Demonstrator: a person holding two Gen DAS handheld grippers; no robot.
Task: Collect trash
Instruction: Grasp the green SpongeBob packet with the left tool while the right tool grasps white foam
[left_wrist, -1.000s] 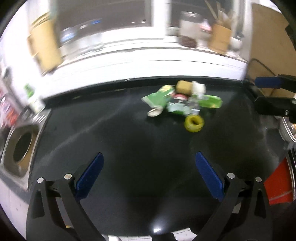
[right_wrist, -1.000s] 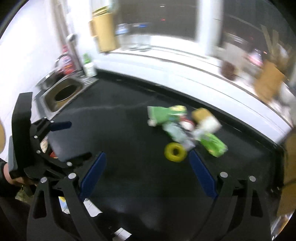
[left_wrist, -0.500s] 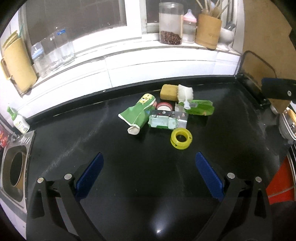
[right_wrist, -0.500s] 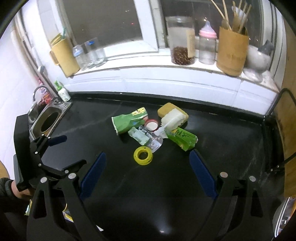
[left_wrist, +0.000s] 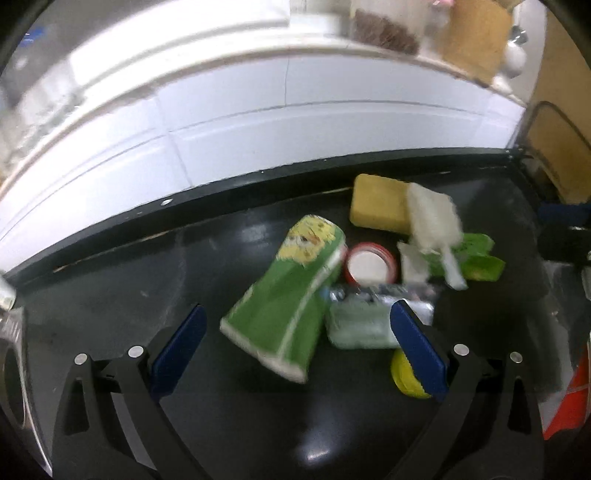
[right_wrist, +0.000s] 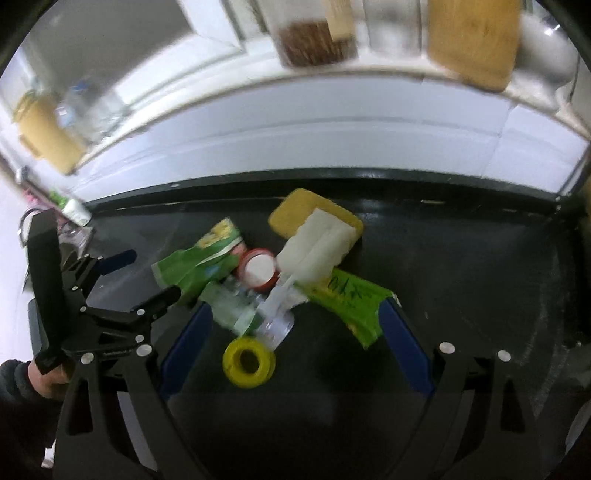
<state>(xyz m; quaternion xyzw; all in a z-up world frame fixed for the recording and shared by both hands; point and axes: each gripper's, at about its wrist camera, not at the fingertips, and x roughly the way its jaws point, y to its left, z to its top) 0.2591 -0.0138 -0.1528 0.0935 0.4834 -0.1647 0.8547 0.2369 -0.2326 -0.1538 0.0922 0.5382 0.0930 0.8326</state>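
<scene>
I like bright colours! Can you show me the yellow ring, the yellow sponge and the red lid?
yellow ring (right_wrist: 249, 363): right wrist view, its rim.
yellow sponge (left_wrist: 376, 205): left wrist view, top face.
red lid (right_wrist: 257, 272): right wrist view, white middle.

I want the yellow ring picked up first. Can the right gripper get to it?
Probably yes. The yellow ring lies on the near edge of the pile, nothing on top of it, and the right gripper has its jaws open around it.

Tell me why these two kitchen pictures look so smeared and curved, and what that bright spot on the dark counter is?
Left wrist view: motion blur smears the green carton; lamp glare on the black counter. Right wrist view: windowsill jar is blurred, the yellow tape roll sharper. Both: fisheye bends the counter's edge.
</scene>
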